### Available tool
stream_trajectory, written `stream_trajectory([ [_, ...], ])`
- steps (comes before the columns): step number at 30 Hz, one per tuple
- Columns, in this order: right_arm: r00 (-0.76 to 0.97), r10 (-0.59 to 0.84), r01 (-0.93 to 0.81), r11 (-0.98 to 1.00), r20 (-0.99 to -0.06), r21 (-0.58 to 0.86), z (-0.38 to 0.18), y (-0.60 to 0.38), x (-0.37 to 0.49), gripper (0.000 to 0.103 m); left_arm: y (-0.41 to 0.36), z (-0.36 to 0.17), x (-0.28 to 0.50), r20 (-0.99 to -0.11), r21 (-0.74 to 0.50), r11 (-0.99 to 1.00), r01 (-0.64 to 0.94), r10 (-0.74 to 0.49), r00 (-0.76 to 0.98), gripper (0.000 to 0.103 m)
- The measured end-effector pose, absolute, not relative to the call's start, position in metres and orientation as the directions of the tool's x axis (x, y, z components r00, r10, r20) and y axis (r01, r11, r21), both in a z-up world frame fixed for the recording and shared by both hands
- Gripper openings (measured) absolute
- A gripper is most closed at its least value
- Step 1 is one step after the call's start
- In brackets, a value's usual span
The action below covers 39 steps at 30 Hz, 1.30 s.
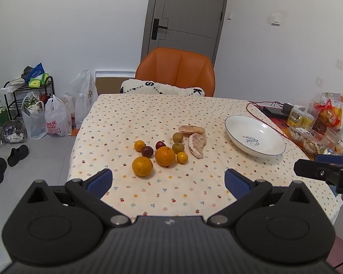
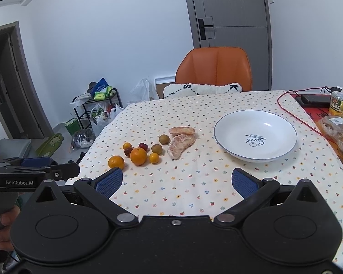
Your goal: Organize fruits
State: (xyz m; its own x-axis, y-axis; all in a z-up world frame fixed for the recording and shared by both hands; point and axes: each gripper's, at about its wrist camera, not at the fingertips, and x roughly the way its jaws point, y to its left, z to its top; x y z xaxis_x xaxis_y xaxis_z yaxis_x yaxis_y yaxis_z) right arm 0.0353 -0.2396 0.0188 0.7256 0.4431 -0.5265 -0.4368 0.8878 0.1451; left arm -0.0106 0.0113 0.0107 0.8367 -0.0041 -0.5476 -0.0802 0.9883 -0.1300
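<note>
Left gripper (image 1: pixel 168 183) and right gripper (image 2: pixel 177 182), both spread wide and holding nothing, hover above the tabletop (image 2: pixel 194 182), short of the clustered fruits (image 1: pixel 164 148) lying left of the white bowl (image 2: pixel 255 134).

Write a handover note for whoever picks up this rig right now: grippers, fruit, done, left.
Left hand-held gripper: open, empty, hovering over the near table edge.
Right hand-held gripper: open, empty, alongside it.
Fruit: two large oranges, two small oranges, two dark red fruits, two greenish-brown fruits and two peeled pomelo segments lie clustered on the tablecloth.
White bowl: to their right, holding nothing.
Done: nothing yet.
Left: probably moving every fruit into the bowl.
</note>
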Motion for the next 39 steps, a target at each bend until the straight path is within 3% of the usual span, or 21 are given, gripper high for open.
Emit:
stream_trajectory([
  [20,0.713,0.432,-0.444,0.888,-0.553,0.121,0.006,-0.226,0.054,0.103,0.025,-0.007,0.008,-0.580,-0.142,0.985,-0.101,0.000,0.815,0.103],
  [39,0.652,0.501,-0.480,0.854,-0.569,0.201,-0.016,-0.211,0.106,0.103,0.044,-0.025,0.053,-0.625,-0.141,0.978,-0.151,0.030,0.780,0.103],
])
